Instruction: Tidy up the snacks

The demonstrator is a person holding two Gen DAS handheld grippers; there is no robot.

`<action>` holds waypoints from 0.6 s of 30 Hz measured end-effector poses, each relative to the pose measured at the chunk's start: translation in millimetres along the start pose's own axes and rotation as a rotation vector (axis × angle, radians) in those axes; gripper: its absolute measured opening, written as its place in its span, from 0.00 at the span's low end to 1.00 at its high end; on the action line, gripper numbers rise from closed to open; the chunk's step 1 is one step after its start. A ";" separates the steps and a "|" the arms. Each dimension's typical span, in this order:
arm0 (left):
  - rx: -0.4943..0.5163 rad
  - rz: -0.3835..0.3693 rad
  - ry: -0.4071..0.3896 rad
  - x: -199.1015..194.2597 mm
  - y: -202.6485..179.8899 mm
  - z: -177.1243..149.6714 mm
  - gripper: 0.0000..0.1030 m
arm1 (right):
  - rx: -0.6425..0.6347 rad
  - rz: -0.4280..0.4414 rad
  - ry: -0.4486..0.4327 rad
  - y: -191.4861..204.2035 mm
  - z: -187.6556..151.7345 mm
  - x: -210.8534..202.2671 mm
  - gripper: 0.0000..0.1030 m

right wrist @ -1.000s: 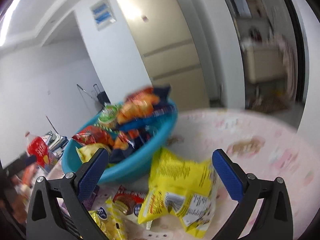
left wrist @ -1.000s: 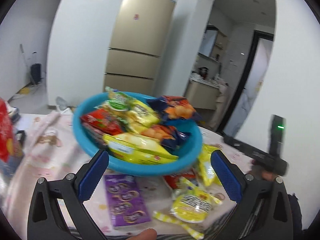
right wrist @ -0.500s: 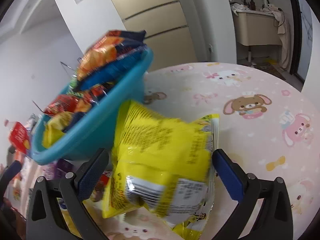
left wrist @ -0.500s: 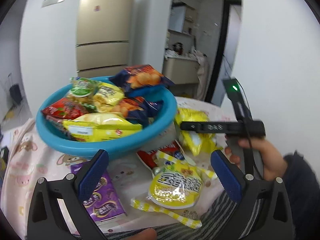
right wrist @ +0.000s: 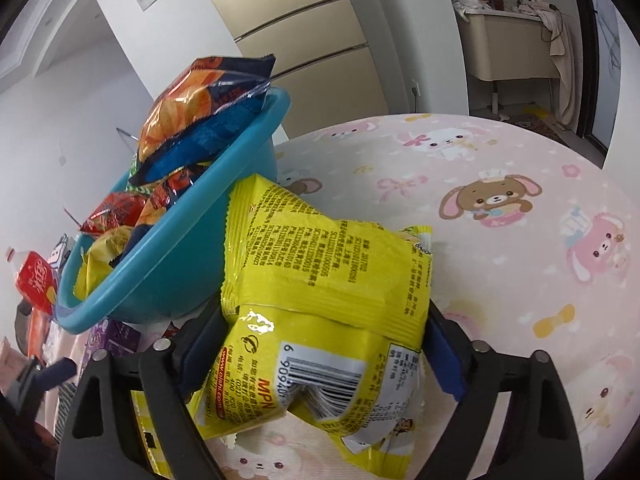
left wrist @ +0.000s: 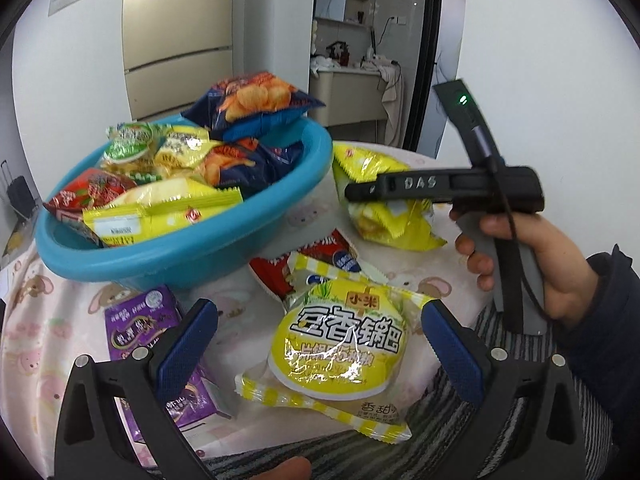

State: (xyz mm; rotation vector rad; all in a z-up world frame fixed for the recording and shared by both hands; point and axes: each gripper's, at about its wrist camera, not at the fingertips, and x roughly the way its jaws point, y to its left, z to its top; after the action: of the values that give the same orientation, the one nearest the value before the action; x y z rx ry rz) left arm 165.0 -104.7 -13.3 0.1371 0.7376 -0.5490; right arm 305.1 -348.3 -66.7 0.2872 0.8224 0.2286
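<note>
You are closing your right gripper (right wrist: 320,344) jaws on the light, crinkly yellow bag (right wrist: 320,280) at the blue bowl's (right wrist: 192,240) four o'clock; squeeze its middle gently, left jaws gaping empty.

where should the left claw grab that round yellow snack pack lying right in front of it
Grip the round yellow snack pack across its puffy middle, coming down from above and the near side. It lies flat on the table, its bulge centred between the left claw's open fingers, and the flat striped seams give less to hold.
</note>
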 end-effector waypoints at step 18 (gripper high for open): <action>0.025 -0.017 0.198 45.9 -7.4 -10.0 0.96 | 0.005 0.005 -0.025 0.7 1.7 -2.3 0.84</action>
State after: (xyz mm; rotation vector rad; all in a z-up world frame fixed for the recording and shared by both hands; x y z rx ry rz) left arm 183.0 -127.4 -50.9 0.2104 0.9251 -0.5656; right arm 304.8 -348.6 -63.8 0.2960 0.7979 0.2273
